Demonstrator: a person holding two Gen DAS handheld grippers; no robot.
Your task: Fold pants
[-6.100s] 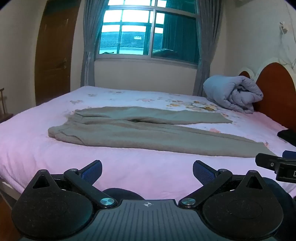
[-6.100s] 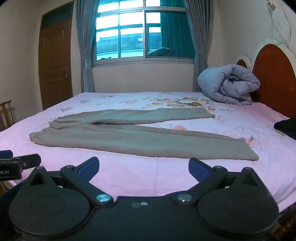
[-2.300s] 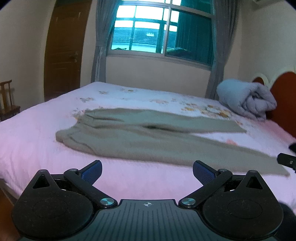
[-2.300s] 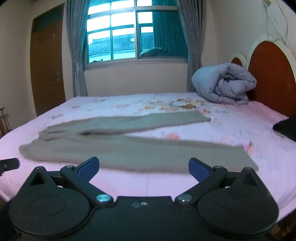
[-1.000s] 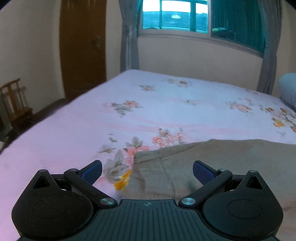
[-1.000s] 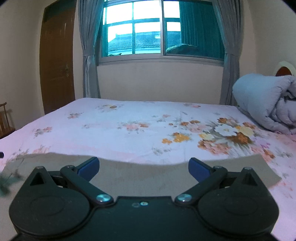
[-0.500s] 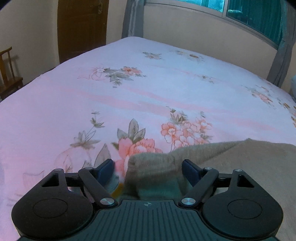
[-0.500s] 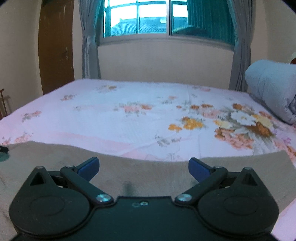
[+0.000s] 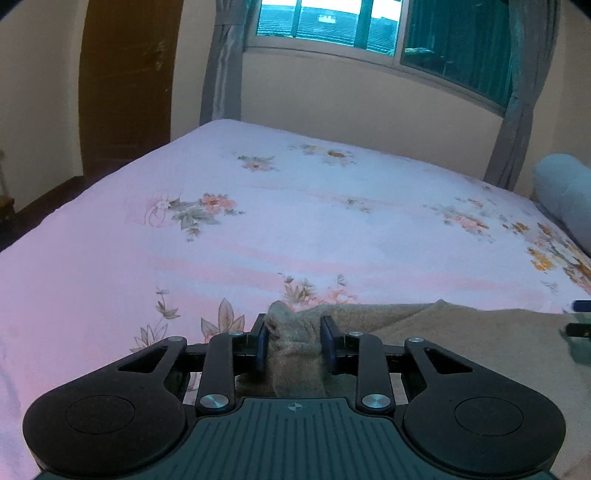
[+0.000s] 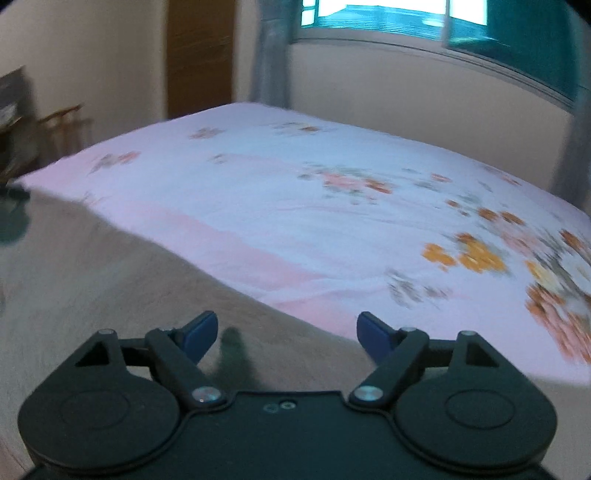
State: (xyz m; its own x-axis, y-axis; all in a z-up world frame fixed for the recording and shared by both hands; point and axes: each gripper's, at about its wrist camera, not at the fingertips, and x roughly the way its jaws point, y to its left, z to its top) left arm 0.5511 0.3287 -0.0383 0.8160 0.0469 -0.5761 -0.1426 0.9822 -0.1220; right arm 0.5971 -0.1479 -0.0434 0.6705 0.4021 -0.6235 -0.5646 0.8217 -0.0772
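The grey-brown pants (image 9: 461,332) lie flat on the pink floral bed sheet (image 9: 295,229). My left gripper (image 9: 294,341) is shut on a bunched corner of the pants at their far left edge. In the right wrist view the pants (image 10: 110,280) fill the lower left, with their far edge running diagonally. My right gripper (image 10: 286,332) is open, low over that far edge, with nothing between its fingers. That view is motion-blurred.
A rolled grey-blue duvet (image 9: 565,192) lies at the right of the bed. A brown door (image 9: 125,85) and a curtained window (image 9: 369,22) are behind the bed. A wooden chair (image 10: 62,125) stands at the left. The right gripper's tip shows at the left wrist view's right edge (image 9: 580,328).
My left gripper has closed on the pants corner, bunching the cloth between its fingers. My right gripper has dropped lower and shifted left over the far edge of the pants, still open.
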